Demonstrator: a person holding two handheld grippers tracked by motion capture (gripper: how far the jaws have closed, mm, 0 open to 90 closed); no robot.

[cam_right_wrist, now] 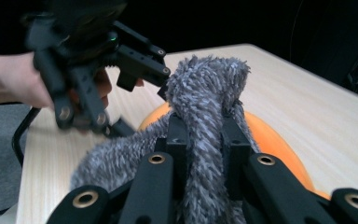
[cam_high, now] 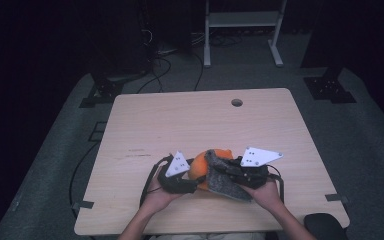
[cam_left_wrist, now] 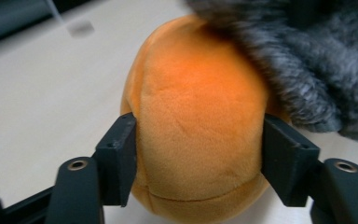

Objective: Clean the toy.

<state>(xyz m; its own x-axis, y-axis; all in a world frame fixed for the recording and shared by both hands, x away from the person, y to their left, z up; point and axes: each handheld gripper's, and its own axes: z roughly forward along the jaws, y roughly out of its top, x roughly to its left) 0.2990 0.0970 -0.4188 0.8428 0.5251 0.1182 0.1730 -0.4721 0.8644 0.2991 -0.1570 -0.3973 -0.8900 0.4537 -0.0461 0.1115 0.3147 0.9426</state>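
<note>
An orange plush ball [cam_high: 198,166] lies near the front edge of the wooden table [cam_high: 180,120], with a grey fuzzy cloth [cam_high: 225,182] draped over its right side. My left gripper [cam_high: 190,175] comes in from the left. In the left gripper view its jaws press on both flanks of the plush [cam_left_wrist: 200,116], and the left gripper [cam_left_wrist: 198,133] is shut on it. The cloth [cam_left_wrist: 298,60] hangs over the plush's far right. My right gripper [cam_right_wrist: 205,135] is shut on a raised fold of the cloth [cam_right_wrist: 205,88] above the plush [cam_right_wrist: 270,140]. The left gripper [cam_right_wrist: 140,100] shows beyond it.
A round cable hole [cam_high: 236,102] sits near the table's far edge. White frame legs [cam_high: 242,30] and cables lie on the floor behind the table. A dark object [cam_high: 325,222] sits at the table's front right corner. The person's hands come in at the front edge.
</note>
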